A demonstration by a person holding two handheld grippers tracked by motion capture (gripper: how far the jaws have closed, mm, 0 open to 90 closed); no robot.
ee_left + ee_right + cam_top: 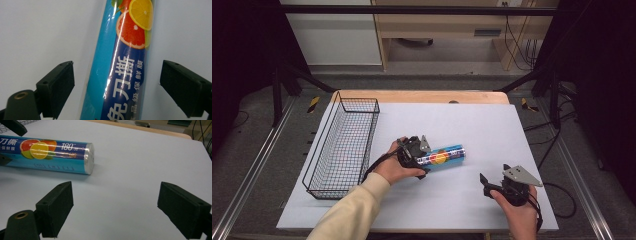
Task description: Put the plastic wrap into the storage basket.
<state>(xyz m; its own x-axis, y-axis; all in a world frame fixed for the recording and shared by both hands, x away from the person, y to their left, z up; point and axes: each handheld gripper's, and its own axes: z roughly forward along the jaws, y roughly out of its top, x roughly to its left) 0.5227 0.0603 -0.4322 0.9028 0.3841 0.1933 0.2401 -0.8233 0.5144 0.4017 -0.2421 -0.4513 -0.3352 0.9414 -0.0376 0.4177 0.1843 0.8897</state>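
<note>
A blue roll of cling film [443,157] with citrus fruit pictures lies on its side near the middle of the white table [472,125]. My left gripper [419,156] is at the roll's left end and stands open. In the left gripper view the roll [120,65] runs between the two jaws with a gap on each side. My right gripper [493,182] is open near the front right, apart from the roll. In the right gripper view the roll [47,153] lies ahead to the left, its capped end facing right.
A black wire basket [343,145] stands along the table's left side, with nothing visible in it. The wooden table edge [422,96] runs along the back. Cables trail off the right side by the right hand.
</note>
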